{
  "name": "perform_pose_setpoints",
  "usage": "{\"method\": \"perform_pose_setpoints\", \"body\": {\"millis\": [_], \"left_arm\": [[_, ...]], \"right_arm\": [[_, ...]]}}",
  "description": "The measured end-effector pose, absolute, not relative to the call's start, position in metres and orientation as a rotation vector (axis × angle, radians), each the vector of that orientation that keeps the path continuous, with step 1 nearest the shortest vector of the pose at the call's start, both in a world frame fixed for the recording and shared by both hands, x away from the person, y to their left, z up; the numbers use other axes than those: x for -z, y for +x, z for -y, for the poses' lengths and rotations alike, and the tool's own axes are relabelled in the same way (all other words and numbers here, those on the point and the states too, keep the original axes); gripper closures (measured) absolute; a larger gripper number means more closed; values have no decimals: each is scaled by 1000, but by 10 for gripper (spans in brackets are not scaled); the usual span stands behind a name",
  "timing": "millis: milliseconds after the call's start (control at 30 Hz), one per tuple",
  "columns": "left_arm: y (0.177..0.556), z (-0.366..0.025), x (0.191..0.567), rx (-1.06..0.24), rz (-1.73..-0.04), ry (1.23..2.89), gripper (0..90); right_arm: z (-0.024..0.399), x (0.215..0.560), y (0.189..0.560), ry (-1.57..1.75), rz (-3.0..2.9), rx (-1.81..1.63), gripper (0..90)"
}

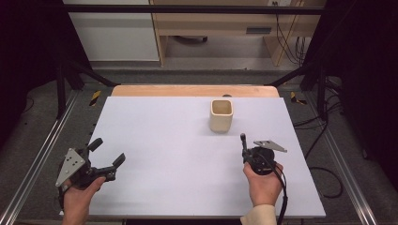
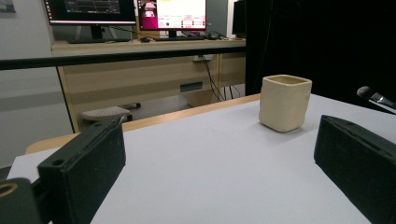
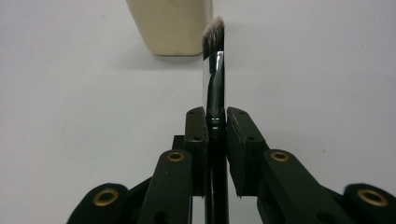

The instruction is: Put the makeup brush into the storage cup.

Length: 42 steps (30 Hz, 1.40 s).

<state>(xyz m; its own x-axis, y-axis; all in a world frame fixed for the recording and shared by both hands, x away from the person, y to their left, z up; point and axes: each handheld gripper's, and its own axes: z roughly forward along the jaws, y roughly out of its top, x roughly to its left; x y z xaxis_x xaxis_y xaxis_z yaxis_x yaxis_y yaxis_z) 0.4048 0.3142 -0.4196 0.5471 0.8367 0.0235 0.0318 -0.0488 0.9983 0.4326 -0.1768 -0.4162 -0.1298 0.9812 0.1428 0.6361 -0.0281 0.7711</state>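
Note:
A cream square-sided cup (image 1: pixel 221 115) stands upright on the white table (image 1: pixel 159 140), right of centre toward the far side. My right gripper (image 1: pixel 245 157) is near the table's right front, shut on a black-handled brush (image 1: pixel 243 143) whose bristle tip points toward the cup. In the right gripper view the brush (image 3: pixel 213 60) runs straight out between the closed jaws of the gripper (image 3: pixel 215 116), its bristles just short of the cup (image 3: pixel 170 25). My left gripper (image 1: pixel 108 151) rests at the left front, open, with nothing between its jaws. Its own view has the cup (image 2: pixel 285 102) ahead to the right and the brush tip (image 2: pixel 373 96) at the right edge.
A wooden strip (image 1: pixel 195 90) borders the table's far edge. Beyond it are a desk with monitors (image 2: pixel 126 11), cables and black frame posts. The table's white top stretches bare between the two grippers.

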Motion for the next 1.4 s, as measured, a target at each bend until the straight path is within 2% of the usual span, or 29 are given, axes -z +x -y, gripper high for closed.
{"method": "perform_pose_setpoints", "body": {"millis": [733, 1400], "left_arm": [[405, -289, 422, -773, -736, 1578, 14], [404, -276, 424, -797, -690, 1672, 11]], "right_arm": [[178, 419, 428, 1620, -1753, -1153, 789], [194, 390, 444, 1506, -1637, -1350, 789]]}}
